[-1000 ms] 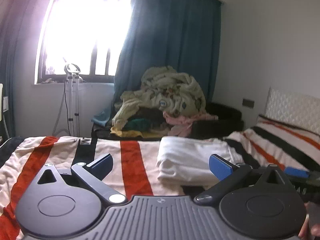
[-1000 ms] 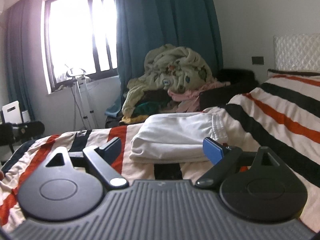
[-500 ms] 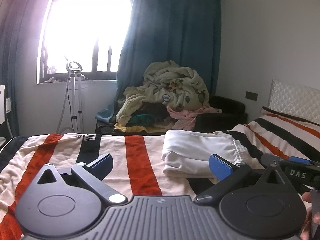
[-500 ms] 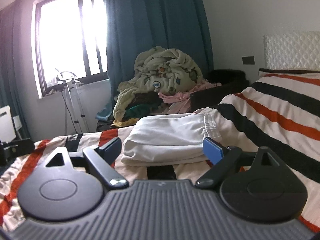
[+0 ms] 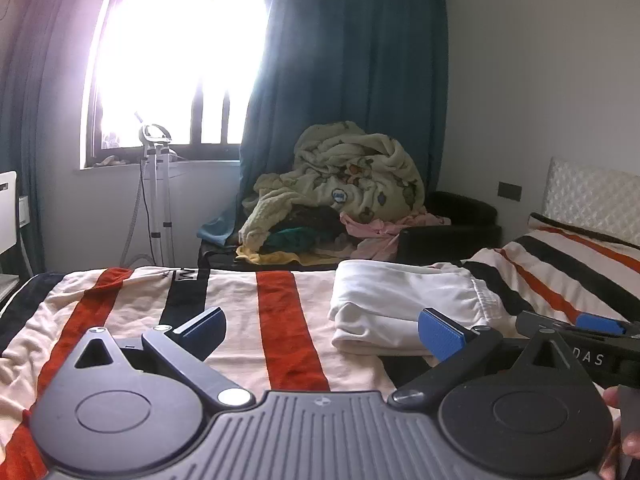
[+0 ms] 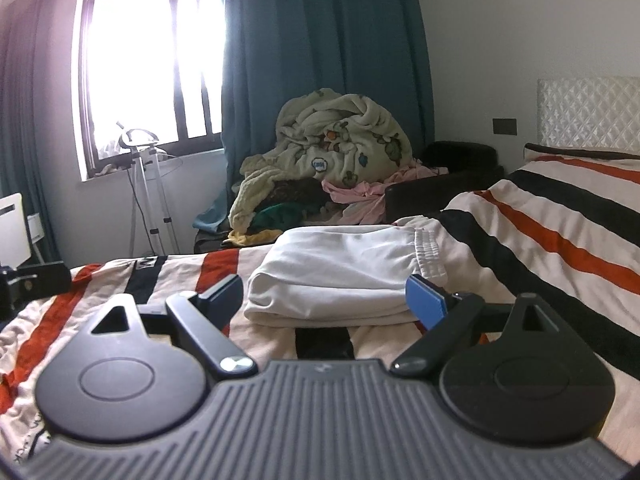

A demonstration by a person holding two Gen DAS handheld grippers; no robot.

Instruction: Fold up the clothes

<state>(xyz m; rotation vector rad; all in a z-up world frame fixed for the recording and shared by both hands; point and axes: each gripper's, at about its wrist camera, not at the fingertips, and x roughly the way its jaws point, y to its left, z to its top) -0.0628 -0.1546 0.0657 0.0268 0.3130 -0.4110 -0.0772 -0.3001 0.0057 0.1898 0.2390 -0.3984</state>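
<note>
A folded white garment point(image 5: 408, 304) with an elastic waistband lies on the striped bedspread point(image 5: 280, 320); it also shows in the right wrist view point(image 6: 344, 276). My left gripper point(image 5: 320, 334) is open and empty, held low over the bed just left of the garment. My right gripper point(image 6: 324, 300) is open and empty, right in front of the garment, not touching it. The right gripper's body shows at the right edge of the left wrist view point(image 5: 580, 336).
A heap of unfolded blankets and clothes point(image 5: 340, 192) lies on a dark sofa point(image 5: 448, 232) beyond the bed, under a teal curtain point(image 5: 352, 80). A garment steamer stand point(image 5: 156, 196) stands by the window. The headboard point(image 6: 588, 112) is at the right.
Both grippers have lifted and drawn back slightly from the folded garment, so it sits lower and farther in view. Both stay open.
</note>
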